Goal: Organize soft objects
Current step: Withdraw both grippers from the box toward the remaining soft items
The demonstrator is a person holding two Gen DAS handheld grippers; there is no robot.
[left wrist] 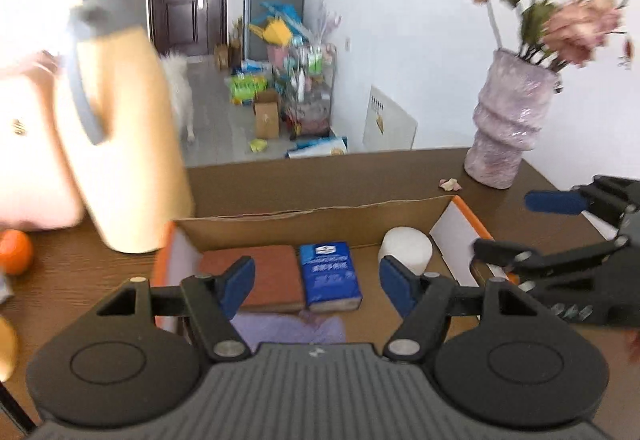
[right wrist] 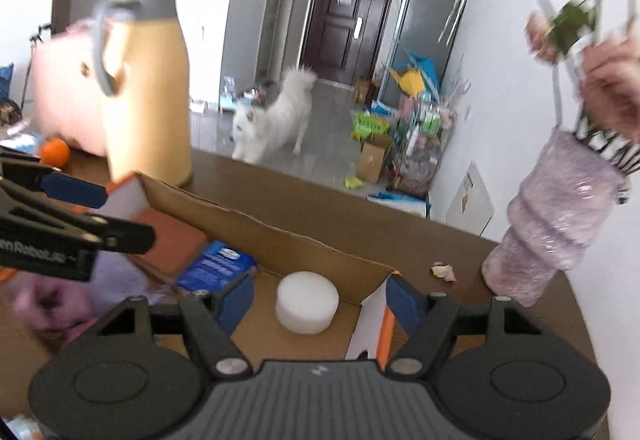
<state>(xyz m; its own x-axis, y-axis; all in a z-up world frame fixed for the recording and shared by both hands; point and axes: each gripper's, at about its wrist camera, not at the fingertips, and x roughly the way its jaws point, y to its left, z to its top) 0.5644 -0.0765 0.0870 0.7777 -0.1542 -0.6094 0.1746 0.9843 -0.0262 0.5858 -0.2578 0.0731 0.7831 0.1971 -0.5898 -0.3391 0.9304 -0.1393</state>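
Observation:
An open cardboard box (left wrist: 320, 222) with orange-edged flaps sits on the brown table. Inside lie a brown pad (left wrist: 266, 274), a blue tissue pack (left wrist: 330, 276), a white round roll (left wrist: 406, 250) and a purple cloth (left wrist: 292, 328). My left gripper (left wrist: 316, 286) is open and empty, above the near side of the box. My right gripper (right wrist: 318, 300) is open and empty, above the box's right end near the white roll (right wrist: 307, 302). The box (right wrist: 280, 236), tissue pack (right wrist: 216, 270) and brown pad (right wrist: 172, 240) also show in the right wrist view. The right gripper (left wrist: 532, 224) shows at the right of the left wrist view; the left gripper (right wrist: 92, 212) at the left of the right wrist view.
A tan jug (left wrist: 128, 136) with a grey handle stands left of the box. An orange (left wrist: 14, 252) and a pink bag (left wrist: 28, 144) lie further left. A purple vase of flowers (left wrist: 508, 124) stands at the back right. A white dog (right wrist: 272, 116) is on the floor beyond the table.

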